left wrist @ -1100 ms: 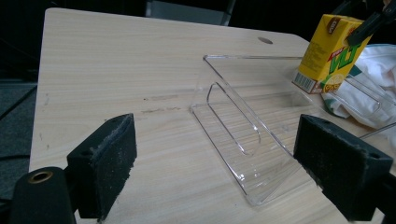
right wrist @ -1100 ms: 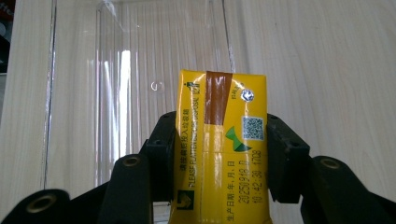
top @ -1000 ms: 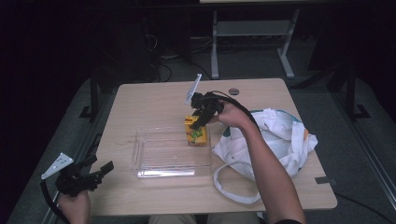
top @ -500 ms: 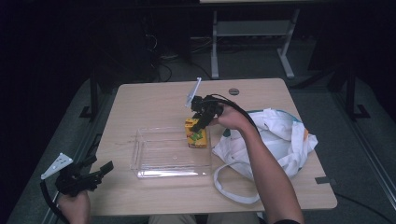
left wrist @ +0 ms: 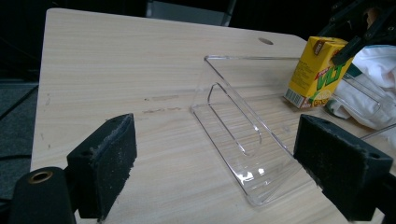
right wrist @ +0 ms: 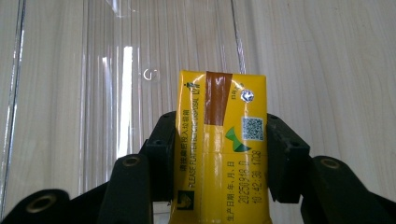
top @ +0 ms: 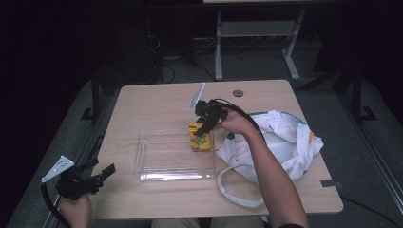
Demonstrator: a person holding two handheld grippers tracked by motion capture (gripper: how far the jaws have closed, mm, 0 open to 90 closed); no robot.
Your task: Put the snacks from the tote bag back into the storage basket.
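Right gripper view had the right gripper point(right wrist: 219, 158) clamped on the yellow juice carton point(right wrist: 220, 149), held at the clear tray's point(top: 142, 159) right end. Left gripper point(left wrist: 224, 168) gaped empty. Risk: carton snagging the tray wall, tipping on release.

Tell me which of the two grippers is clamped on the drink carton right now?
The right gripper: its jaws pinch the yellow drink carton at the clear tray. The left gripper sits open at the table's near-left corner.

Dim lab or workshop, wooden table point(top: 157, 102), metal frame point(top: 252, 33), floor cables point(top: 166, 71)
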